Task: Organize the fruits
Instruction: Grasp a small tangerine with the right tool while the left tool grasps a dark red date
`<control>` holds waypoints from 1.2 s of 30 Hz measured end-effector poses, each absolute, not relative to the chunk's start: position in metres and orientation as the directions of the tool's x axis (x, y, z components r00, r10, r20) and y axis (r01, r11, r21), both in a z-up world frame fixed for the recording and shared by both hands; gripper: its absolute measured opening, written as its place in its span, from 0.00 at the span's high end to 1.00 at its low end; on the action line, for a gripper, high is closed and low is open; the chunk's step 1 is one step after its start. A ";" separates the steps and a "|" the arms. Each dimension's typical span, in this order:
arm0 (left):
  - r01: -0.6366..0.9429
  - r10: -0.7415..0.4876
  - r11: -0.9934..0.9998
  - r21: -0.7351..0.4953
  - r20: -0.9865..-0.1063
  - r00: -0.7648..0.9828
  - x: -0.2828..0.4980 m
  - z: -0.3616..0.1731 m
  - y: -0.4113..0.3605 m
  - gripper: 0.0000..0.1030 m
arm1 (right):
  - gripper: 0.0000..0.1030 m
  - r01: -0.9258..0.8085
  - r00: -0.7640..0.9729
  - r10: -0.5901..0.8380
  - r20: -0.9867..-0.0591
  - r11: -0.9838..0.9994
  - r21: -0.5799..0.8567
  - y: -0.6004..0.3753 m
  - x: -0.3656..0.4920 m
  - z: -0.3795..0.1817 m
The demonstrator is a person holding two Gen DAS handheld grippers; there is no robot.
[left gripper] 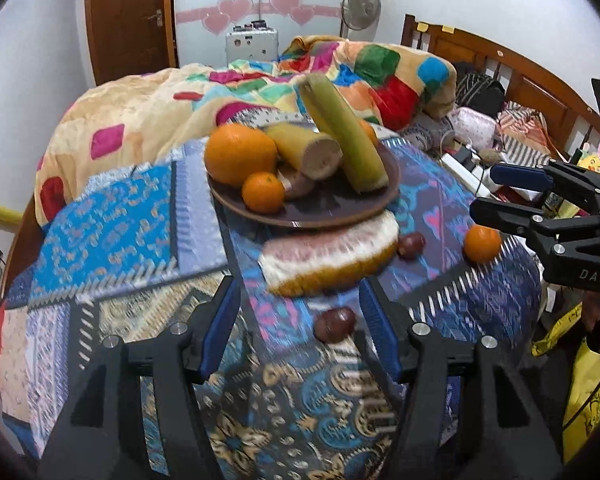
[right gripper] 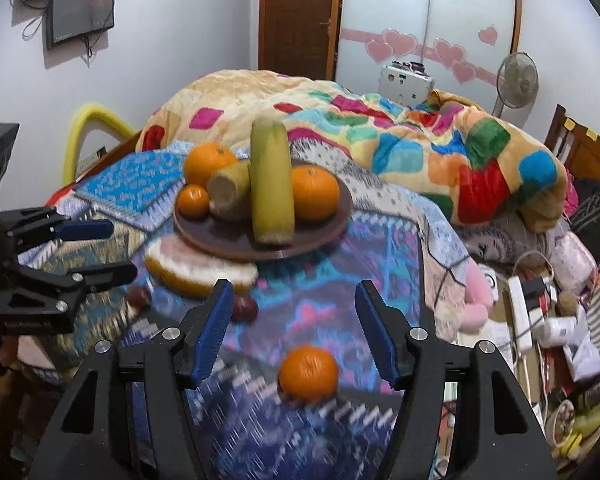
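Observation:
A brown plate (left gripper: 340, 216) (right gripper: 320, 236) on the patterned cloth holds a large orange (left gripper: 240, 154), a small tangerine (left gripper: 263, 193), two corn cobs (left gripper: 340, 132) (right gripper: 271, 176) and another orange (right gripper: 315, 192). A pomelo wedge (left gripper: 332, 256) (right gripper: 196, 270) lies in front of the plate. Two dark chestnuts (left gripper: 335, 323) (left gripper: 411, 245) and a loose tangerine (left gripper: 482, 243) (right gripper: 309, 368) lie on the cloth. My left gripper (left gripper: 300, 320) is open, just before the wedge and the near chestnut. My right gripper (right gripper: 292, 320) is open above the loose tangerine.
A colourful quilt (left gripper: 220, 92) is heaped behind the plate. A wooden headboard (left gripper: 520, 68), bags, a power strip (right gripper: 520, 312) and clutter lie to the right. A fan (right gripper: 516, 80) and a door (left gripper: 128, 16) stand at the back.

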State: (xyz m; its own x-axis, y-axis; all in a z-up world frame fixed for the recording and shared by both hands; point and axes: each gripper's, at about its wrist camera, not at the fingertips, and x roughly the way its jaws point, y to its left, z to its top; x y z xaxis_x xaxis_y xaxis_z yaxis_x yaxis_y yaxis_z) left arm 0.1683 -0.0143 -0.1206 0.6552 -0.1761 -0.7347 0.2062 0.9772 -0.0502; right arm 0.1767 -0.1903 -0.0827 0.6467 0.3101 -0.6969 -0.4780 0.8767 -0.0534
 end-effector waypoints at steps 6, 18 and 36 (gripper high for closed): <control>0.206 -0.163 0.978 -0.038 -0.754 0.636 0.160 -0.135 -0.022 0.40 | 0.42 -0.444 0.624 0.297 -0.722 0.896 -0.015 -0.209 0.173 -0.102; 0.238 -0.204 0.969 -0.065 -0.754 0.624 0.156 -0.146 -0.030 0.60 | 0.65 -0.479 0.552 0.352 -0.756 0.876 0.058 -0.210 0.177 -0.120; 0.271 -0.230 0.960 -0.064 -0.733 0.640 0.160 -0.136 -0.026 0.82 | 0.67 -0.493 0.594 0.394 -0.701 0.867 0.071 -0.201 0.188 -0.099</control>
State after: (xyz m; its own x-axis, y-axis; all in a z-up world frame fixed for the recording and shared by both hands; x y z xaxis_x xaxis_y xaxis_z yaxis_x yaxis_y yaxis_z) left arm 0.1599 -0.0256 -0.1357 0.6404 -0.2296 -0.7330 0.2711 0.9604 -0.0640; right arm 0.1881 -0.2005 -0.0994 0.5938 0.3943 -0.7014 -0.4925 0.8674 0.0707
